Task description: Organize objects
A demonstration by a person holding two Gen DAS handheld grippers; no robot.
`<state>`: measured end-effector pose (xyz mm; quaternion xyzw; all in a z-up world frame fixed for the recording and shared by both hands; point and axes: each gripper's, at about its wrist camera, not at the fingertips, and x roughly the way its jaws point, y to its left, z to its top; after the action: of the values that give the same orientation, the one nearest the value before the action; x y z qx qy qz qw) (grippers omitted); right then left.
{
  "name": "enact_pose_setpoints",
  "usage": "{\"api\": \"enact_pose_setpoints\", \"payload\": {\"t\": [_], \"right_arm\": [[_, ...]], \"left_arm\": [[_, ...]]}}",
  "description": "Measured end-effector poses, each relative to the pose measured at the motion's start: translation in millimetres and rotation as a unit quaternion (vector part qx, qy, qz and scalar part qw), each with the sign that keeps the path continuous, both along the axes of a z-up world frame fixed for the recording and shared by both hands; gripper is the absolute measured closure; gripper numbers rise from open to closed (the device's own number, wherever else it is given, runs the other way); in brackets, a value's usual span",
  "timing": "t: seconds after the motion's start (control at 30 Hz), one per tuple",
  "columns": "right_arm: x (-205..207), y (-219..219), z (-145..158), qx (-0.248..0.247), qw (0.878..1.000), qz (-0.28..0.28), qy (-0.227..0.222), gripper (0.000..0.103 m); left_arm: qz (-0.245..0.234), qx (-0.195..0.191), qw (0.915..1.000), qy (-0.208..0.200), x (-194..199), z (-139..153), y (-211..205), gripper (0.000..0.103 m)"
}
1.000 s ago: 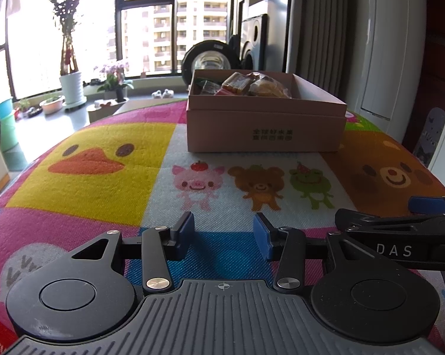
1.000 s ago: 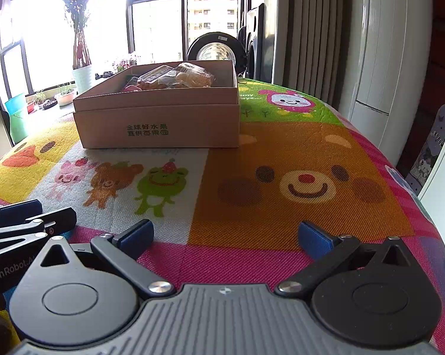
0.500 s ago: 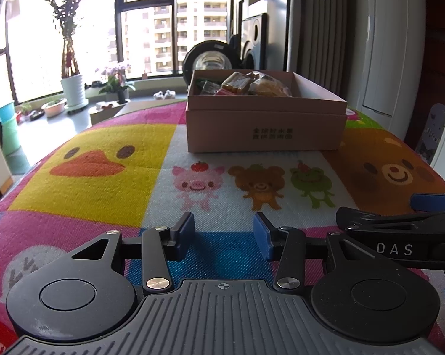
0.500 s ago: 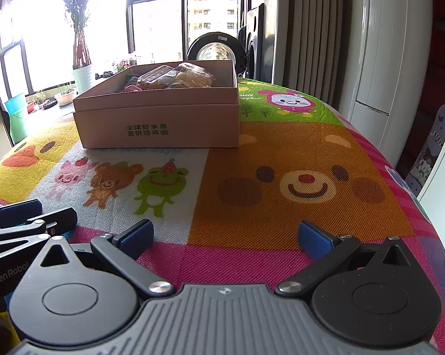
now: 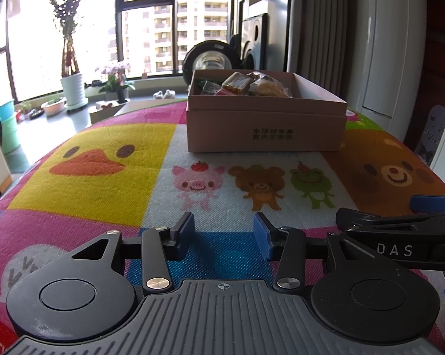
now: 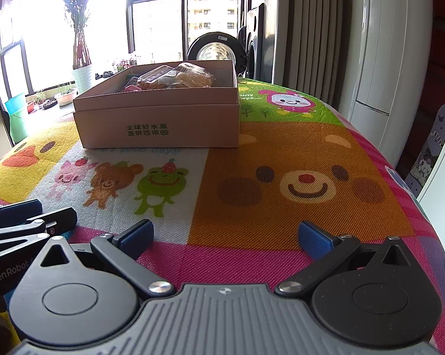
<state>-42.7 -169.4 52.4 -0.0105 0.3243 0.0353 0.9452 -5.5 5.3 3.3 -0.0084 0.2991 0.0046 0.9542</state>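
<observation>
An open pink cardboard box (image 5: 265,127) sits mid-table on the cartoon-animal cloth (image 6: 296,183), filled with wrapped snacks (image 6: 175,78). Your left gripper (image 5: 223,233) rests low over the cloth, jaws partly apart and empty; your right gripper (image 6: 225,236), just beside it, is spread wide, holding nothing.

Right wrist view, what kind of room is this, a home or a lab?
Most likely a home, an apartment living space: a cartoon-animal mat under a cardboard box of wrapped snacks, potted plants by a big window, and high-rise flats outside.
</observation>
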Motion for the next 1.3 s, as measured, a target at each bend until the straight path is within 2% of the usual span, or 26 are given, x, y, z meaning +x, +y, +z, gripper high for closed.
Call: {"api": "enact_pose_setpoints", "payload": {"t": [1.3], "right_arm": [[0.4,-0.2,0.1,0.000,1.000,0.000,0.000,0.000]], "left_arm": [[0.001,-0.003,1.0000,0.000,0.4,0.6,1.8,0.054]]}}
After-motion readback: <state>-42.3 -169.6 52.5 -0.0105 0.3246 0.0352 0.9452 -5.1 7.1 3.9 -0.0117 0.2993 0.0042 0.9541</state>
